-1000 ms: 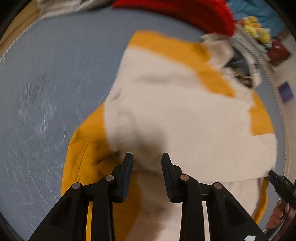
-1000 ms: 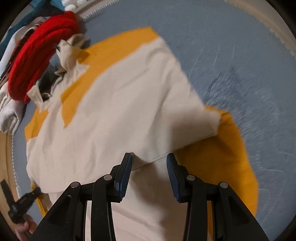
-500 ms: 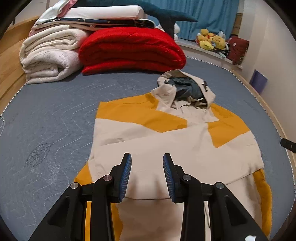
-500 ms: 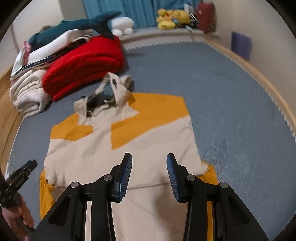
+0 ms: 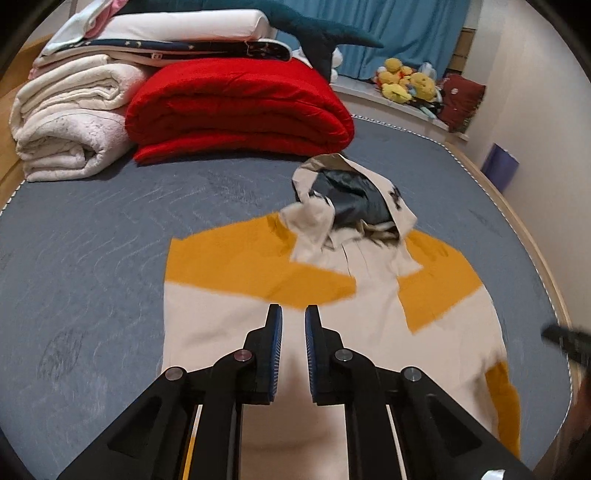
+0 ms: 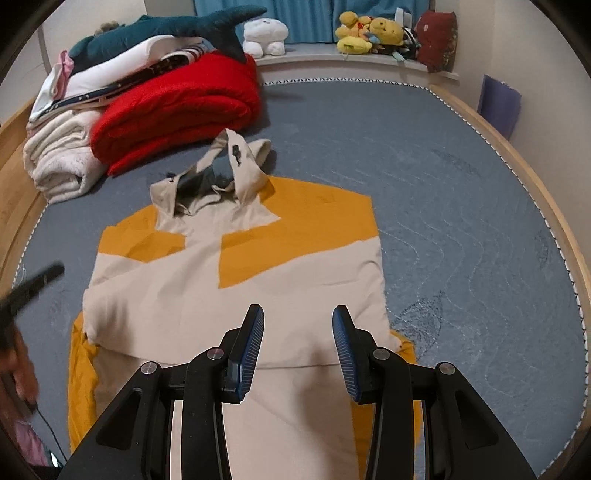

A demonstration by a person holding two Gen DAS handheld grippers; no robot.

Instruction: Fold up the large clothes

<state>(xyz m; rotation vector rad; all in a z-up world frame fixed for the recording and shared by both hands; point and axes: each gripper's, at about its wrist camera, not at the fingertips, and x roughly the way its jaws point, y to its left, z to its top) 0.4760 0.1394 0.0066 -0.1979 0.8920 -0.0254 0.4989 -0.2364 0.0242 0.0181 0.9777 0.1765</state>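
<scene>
A cream and orange hooded jacket (image 5: 229,317) lies flat on the grey-blue bed, also in the right wrist view (image 6: 236,288). Its sleeves are folded across the body, and the hood (image 5: 354,199) with dark lining points away. My left gripper (image 5: 293,332) hovers above the jacket's middle, its jaws nearly closed with a narrow gap and nothing between them. My right gripper (image 6: 298,332) is open and empty above the jacket's lower body. The left gripper shows blurred at the left edge of the right wrist view (image 6: 29,288).
A folded red blanket (image 5: 236,107), rolled white towels (image 5: 70,122) and a shark plush (image 6: 162,33) are stacked at the bed's far side. Soft toys (image 6: 369,33) sit on the ledge beyond. The wooden bed rim (image 6: 546,192) curves along the right.
Both grippers have risen and pulled back from close over the jacket, so the whole garment and room show. The left jaws have narrowed. The right stays open.
</scene>
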